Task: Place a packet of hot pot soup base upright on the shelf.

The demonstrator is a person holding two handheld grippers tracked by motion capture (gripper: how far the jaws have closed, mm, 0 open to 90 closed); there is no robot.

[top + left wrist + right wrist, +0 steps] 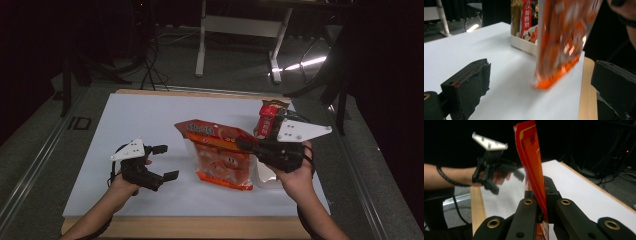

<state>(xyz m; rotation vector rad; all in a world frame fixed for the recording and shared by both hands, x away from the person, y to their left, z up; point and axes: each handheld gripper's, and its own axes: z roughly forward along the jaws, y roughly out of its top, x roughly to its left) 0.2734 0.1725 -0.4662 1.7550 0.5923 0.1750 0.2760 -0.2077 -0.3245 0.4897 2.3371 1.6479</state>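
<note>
Black right claw (537,195) clamps the edge of a glossy orange plastic snack pouch (220,152), lifted above the white surface (135,120). Left claw (162,162) waits wide apart, empty. Light, floppy, slick film; the flat sealed seam looks the surest hold.

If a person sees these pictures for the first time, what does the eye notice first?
First, the shiny orange plastic snack bag near the middle of the white table, pinched at its edge by the right gripper. Then the left gripper, open, at the table's left, and a red packet standing in a white tray behind the right hand.
</note>
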